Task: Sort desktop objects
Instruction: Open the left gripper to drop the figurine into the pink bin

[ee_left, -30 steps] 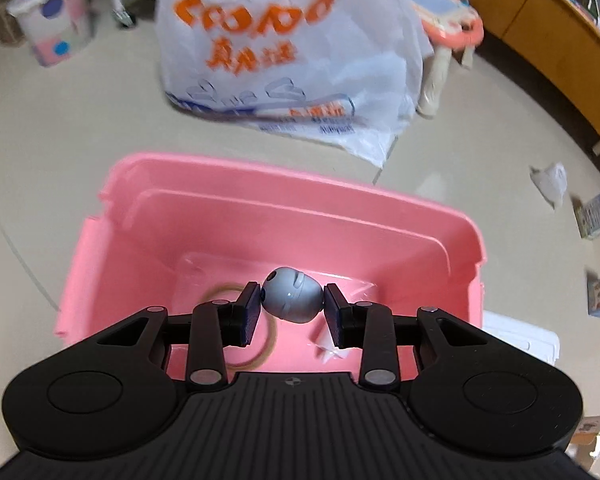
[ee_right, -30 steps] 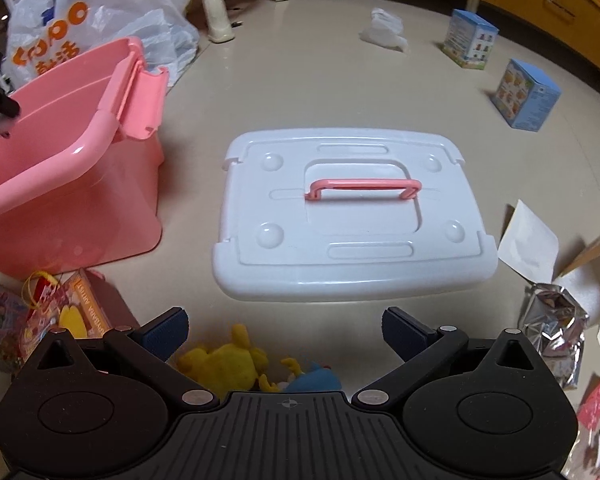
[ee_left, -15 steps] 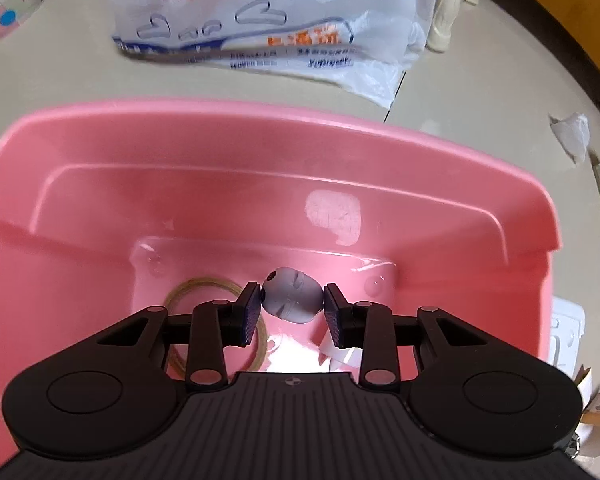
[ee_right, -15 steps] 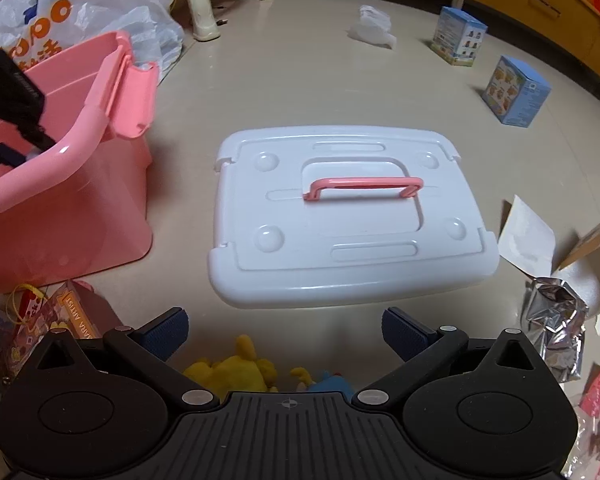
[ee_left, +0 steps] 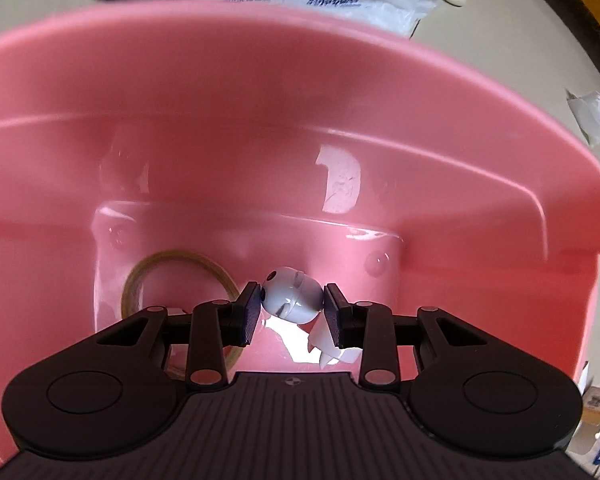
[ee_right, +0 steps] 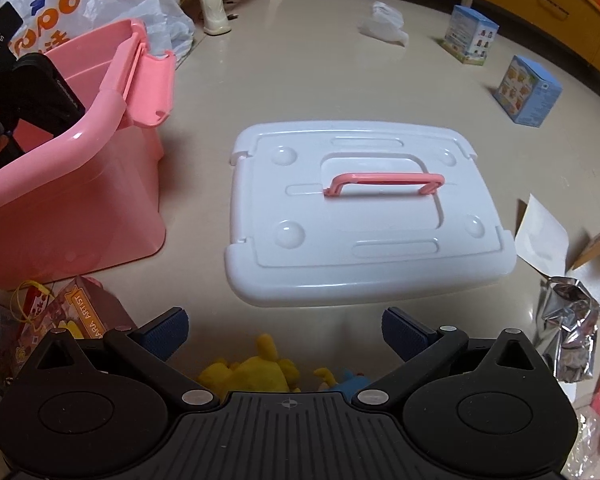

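My left gripper (ee_left: pixel 292 312) is shut on a small round grey-white toy figure (ee_left: pixel 293 300) and holds it low inside the pink storage bin (ee_left: pixel 260 112). A roll of clear tape (ee_left: pixel 172 276) and a white scrap (ee_left: pixel 332 344) lie on the bin floor. In the right wrist view the pink bin (ee_right: pixel 80 184) stands at the left with the left gripper body reaching into it. My right gripper (ee_right: pixel 286 332) is open and empty, above a yellow plush toy (ee_right: pixel 256 372) on the floor.
The bin's white lid (ee_right: pixel 364 208) with a pink handle lies flat on the floor ahead. Toy boxes (ee_right: pixel 60 320) lie at the left. Blue cartons (ee_right: pixel 528 88), foil wrapper (ee_right: pixel 572 336) and paper lie at the right. A white shopping bag (ee_right: pixel 100 4) sits behind the bin.
My left gripper has gone down into the pink bin with the toy figure still held. The right gripper has barely moved.
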